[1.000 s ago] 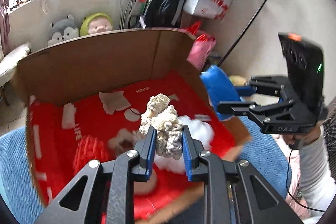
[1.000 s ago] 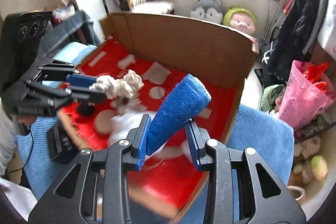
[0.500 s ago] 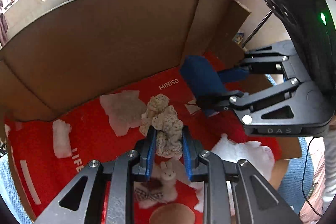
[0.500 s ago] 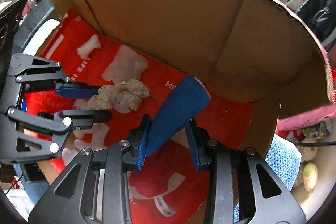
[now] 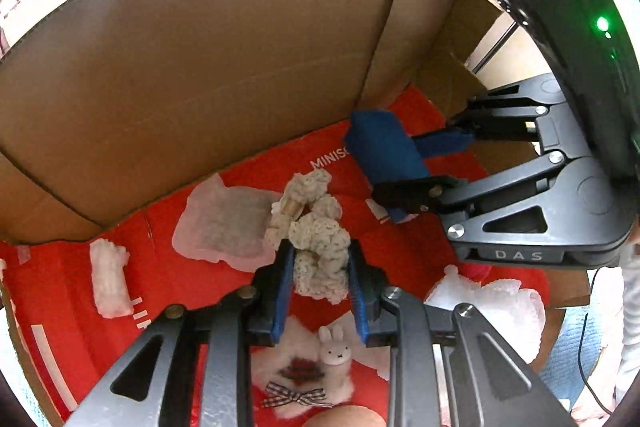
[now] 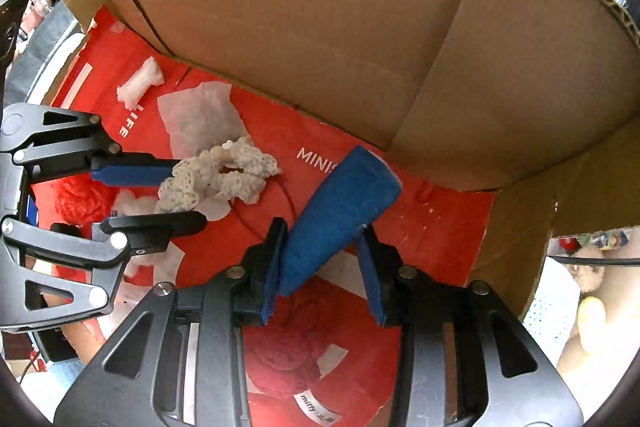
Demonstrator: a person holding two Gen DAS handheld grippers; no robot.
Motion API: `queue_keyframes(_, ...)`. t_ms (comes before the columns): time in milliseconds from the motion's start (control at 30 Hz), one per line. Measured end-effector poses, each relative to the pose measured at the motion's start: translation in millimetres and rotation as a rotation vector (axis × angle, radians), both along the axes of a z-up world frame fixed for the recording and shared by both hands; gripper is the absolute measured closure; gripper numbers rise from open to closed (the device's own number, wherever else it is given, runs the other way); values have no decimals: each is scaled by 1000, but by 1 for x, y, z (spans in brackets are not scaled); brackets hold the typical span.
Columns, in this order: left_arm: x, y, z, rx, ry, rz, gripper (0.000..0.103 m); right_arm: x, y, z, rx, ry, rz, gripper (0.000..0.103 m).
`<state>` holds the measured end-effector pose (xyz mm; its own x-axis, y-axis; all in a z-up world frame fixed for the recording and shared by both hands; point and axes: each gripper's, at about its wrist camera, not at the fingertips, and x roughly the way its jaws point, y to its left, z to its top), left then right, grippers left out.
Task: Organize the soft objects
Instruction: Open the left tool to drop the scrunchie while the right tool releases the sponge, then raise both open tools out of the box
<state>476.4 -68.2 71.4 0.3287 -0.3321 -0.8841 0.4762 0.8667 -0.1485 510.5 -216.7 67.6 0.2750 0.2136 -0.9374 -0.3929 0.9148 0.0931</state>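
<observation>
One cardboard box (image 5: 200, 67) fills most of both views, its floor covered by one red printed sheet (image 5: 72, 291). Two grippers show: the left gripper (image 5: 320, 267) at the bottom centre of the left wrist view and the right gripper (image 6: 324, 267) at the bottom centre of the right wrist view. There is one cream knitted scrunchie (image 5: 316, 227) in the middle of the frame and one blue foam piece (image 6: 344, 207) to its right. Left of centre lie one flat white mesh pouch (image 5: 224, 219) and one small white fluffy roll (image 5: 108, 283). At the bottom edge sits one small white bunny figure (image 5: 336, 351), and at lower right one white fluffy pad (image 5: 492, 311).
</observation>
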Motion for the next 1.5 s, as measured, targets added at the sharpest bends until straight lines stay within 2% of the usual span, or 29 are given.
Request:
queue_keyframes(67,1,-3,1,5,-3,0,76,1,1,0,-2,3,-8,66)
queue_keyframes(233,4,-5,-6,24,10,-11,66,6,9,-1,-30,11,13,56)
queue_keyframes(333,2,-5,-6,39,-2,-9,61,7,24,-1,-39,5,9,54)
queue_keyframes(400,2,-5,-5,31,-1,-3,53,6,26,2,-46,-4,2,52)
queue_keyframes(600,1,2,-3,16,-11,14,45,-4,31,15,-63,-36,-3,45)
queue_keyframes(733,-4,10,2,7,-27,28,42,-12,38,24,-62,-50,-10,44)
queue_keyframes(867,-14,21,12,-16,-45,51,32,-24,38,38,-51,-74,-25,43)
queue_keyframes(900,-17,23,15,-19,-51,56,29,-28,38,42,-45,-80,-30,40)
queue_keyframes(967,-26,29,22,-26,-69,68,27,-37,41,49,-38,-99,-41,35)
queue_keyframes(1067,-41,37,36,-43,-97,87,18,-56,43,62,-11,-129,-66,35)
queue_keyframes(1133,-54,42,46,-57,-121,107,14,-67,42,60,7,-146,-81,34)
queue_keyframes(1200,-69,47,54,-66,-141,123,8,-79,32,72,16,-170,-88,27)
queue_keyframes(1233,-78,54,58,-74,-152,135,7,-87,30,76,23,-185,-96,23)
queue_keyframes(1500,-143,76,91,-115,-250,205,0,-158,20,95,117,-290,-175,14)
